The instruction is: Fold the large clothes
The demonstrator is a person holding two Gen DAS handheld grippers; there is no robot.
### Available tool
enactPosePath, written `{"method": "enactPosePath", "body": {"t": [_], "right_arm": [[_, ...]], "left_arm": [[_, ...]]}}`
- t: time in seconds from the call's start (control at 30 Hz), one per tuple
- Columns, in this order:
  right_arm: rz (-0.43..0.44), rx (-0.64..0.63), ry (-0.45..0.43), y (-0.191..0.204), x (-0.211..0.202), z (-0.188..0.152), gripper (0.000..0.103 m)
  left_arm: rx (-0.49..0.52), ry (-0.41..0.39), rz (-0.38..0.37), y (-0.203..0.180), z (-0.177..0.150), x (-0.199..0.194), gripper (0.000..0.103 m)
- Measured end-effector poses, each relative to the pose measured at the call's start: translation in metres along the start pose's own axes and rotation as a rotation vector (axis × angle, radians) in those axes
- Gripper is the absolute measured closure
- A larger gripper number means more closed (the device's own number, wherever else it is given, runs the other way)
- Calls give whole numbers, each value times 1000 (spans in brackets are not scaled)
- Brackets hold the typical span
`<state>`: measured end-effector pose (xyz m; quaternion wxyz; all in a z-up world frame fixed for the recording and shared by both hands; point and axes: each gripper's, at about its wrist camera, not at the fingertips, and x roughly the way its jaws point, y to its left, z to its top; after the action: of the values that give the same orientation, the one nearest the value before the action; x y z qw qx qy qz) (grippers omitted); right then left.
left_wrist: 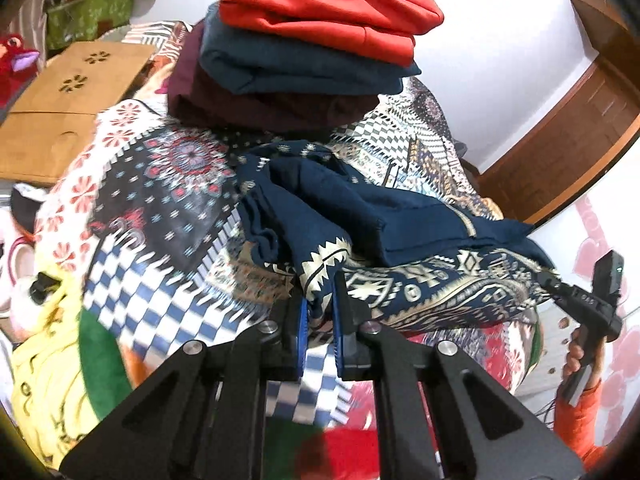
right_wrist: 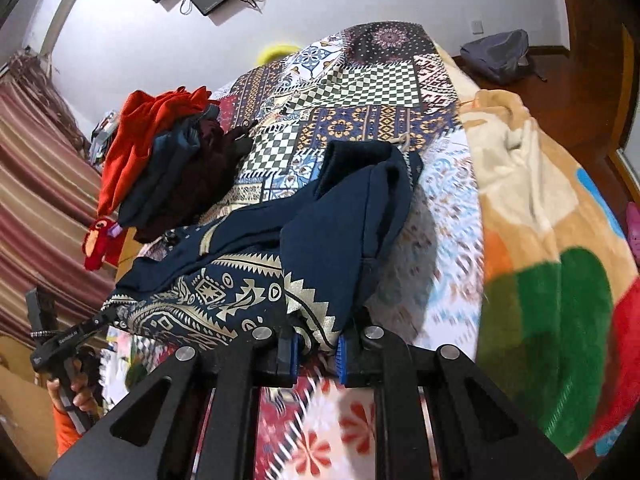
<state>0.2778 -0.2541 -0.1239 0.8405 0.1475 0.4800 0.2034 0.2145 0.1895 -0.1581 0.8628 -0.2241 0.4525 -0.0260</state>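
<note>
Left tool: the left tool [left_wrist: 320, 322], black with blue pads, is clamped on the near patterned hem of the navy-blue garment with cream geometric print [left_wrist: 400, 248]; the fabric runs up from between its jaws and away from it over the bed.
Garment: the navy-blue garment [right_wrist: 288, 248] lies bunched and partly doubled over on the multicoloured patchwork bedspread [left_wrist: 160, 184], its printed border stretched between the two tools and its plain blue part heaped further from them.
Right tool: the right tool [right_wrist: 314, 354], of the same build, is clamped on the other end of the printed hem, the cloth bunched between its blue pads; in the left wrist view it appears at the far right edge [left_wrist: 548, 280], held by a hand [left_wrist: 580, 356] with an orange sleeve.
Stack: beyond the garment, well apart from both tools, a pile of folded clothes sits on the bedspread [right_wrist: 360, 92], an orange-red one [left_wrist: 328, 12] on top, a teal one [left_wrist: 296, 64] under it, and a dark maroon one [left_wrist: 260, 108] at the bottom.
Blanket: a fleece blanket with beige, green and red patches [right_wrist: 552, 280] lies along the right side of the bed, beside the right tool.
</note>
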Motion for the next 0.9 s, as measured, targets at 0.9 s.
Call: {"method": "enactPosePath", "body": {"t": [0.9], "right_arm": [[-170,-339,70,47,38,25,74]], "left_arm": [[294,150,143,-39,-8,63,89]]}}
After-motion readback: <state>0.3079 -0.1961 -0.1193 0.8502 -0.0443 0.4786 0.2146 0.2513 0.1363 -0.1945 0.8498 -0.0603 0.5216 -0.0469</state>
